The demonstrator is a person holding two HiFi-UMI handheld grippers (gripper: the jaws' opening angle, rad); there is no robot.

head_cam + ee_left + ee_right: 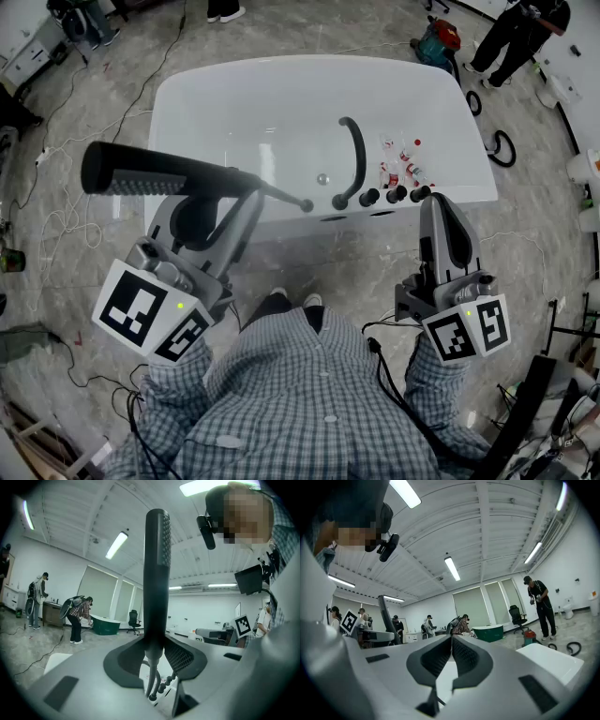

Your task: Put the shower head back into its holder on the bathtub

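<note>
Left gripper (242, 195) clamps the shower head (155, 173) by its thin stem, right gripper (439, 208) closed, empty; the long head may pivot and slip.

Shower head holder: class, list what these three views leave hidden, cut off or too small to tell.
- Holder: head view, fittings on the bathtub rim too small to tell which takes the shower head.
- Red-and-white items: head view, too small to identify.
- Bathtub: right gripper view, the right gripper hides all but a corner.
</note>
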